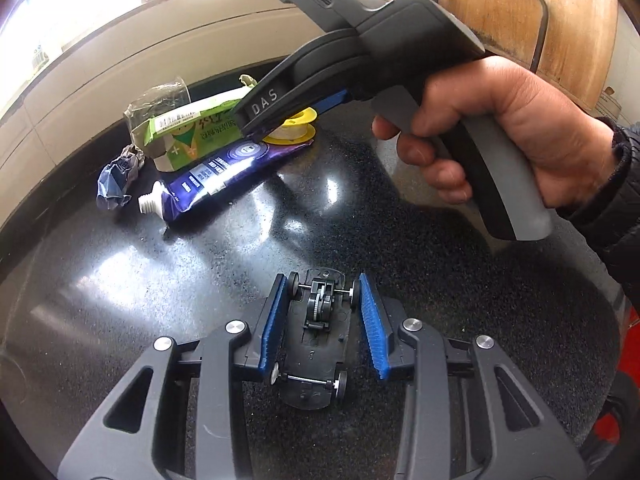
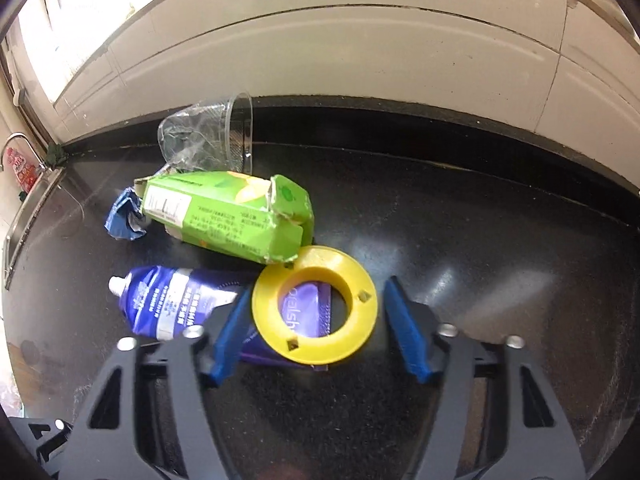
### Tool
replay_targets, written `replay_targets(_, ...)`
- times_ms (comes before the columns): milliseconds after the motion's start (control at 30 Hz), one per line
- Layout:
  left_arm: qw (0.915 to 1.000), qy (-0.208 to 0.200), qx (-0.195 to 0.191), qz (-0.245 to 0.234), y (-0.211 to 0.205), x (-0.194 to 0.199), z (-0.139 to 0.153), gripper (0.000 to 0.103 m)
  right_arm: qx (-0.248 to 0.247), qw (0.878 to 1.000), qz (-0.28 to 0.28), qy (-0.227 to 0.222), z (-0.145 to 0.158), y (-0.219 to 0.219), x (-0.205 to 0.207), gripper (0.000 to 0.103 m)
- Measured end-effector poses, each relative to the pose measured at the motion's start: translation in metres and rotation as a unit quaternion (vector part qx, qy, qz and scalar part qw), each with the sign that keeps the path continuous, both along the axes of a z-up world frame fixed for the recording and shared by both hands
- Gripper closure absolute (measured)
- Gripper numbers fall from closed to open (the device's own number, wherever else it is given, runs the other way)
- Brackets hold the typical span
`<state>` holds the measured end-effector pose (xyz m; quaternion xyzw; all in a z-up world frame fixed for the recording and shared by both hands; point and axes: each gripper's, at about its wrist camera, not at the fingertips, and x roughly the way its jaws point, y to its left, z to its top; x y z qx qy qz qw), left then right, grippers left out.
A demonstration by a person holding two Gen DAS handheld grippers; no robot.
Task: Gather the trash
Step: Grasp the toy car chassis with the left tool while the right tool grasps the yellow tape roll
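Observation:
On the black countertop (image 1: 360,208) lies a trash pile: a clear plastic cup (image 2: 216,140), a green carton (image 2: 224,212), a crumpled blue wrapper (image 2: 124,220), a purple tube (image 2: 176,300) and a yellow ring spool (image 2: 314,308) resting on the tube. My right gripper (image 2: 316,316) is open, its blue pads either side of the yellow spool. In the left wrist view the same pile sits at upper left, with the carton (image 1: 188,132) and tube (image 1: 224,172). My left gripper (image 1: 324,324) is open around an upside-down black toy car chassis (image 1: 316,332).
A white tiled wall (image 2: 320,48) runs behind the counter. A sink and tap (image 2: 24,184) are at the far left. A wooden chair back (image 1: 520,20) stands at upper right. The person's hand (image 1: 500,132) holds the right gripper's handle.

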<state>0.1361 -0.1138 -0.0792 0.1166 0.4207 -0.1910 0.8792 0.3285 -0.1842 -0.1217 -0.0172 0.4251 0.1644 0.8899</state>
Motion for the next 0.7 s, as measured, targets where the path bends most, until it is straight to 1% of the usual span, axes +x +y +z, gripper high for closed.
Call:
replay_targets(133,0.9999,0.009,-0.005,0.013,0.007,0.003,0.001,0.067,-0.014,1.0,-0.01,-0.011,0.004,0.001,-0.011,0.048)
replay_targets(267,0.9995,0.006,-0.011,0.03,0.016,-0.002,0.007,0.067,-0.012,1.0,-0.02,-0.019,0.01,-0.007,-0.043,0.048)
replay_targets(400,0.9987,-0.003,-0.014,0.049,0.027,-0.016,0.021,0.067,-0.019,0.999,-0.021,-0.032,0.017,-0.015,-0.097,0.048)
replay_targets(533,0.9975,-0.008,-0.016,0.068,0.036,-0.036,0.029,0.067,-0.009,0.999,-0.03,-0.032,0.021,-0.022,-0.16,0.048)
replay_targets(633,0.9964,0.001,-0.022,0.082,0.042,-0.049,0.026,0.067,-0.003,0.999,-0.041,-0.035,0.023,-0.032,-0.206,0.048)
replay_targets(700,0.9956,0.007,-0.025,0.09,0.047,-0.061,0.024,0.067,0.012,0.998,-0.045,-0.035,0.023,-0.034,-0.234,0.048)
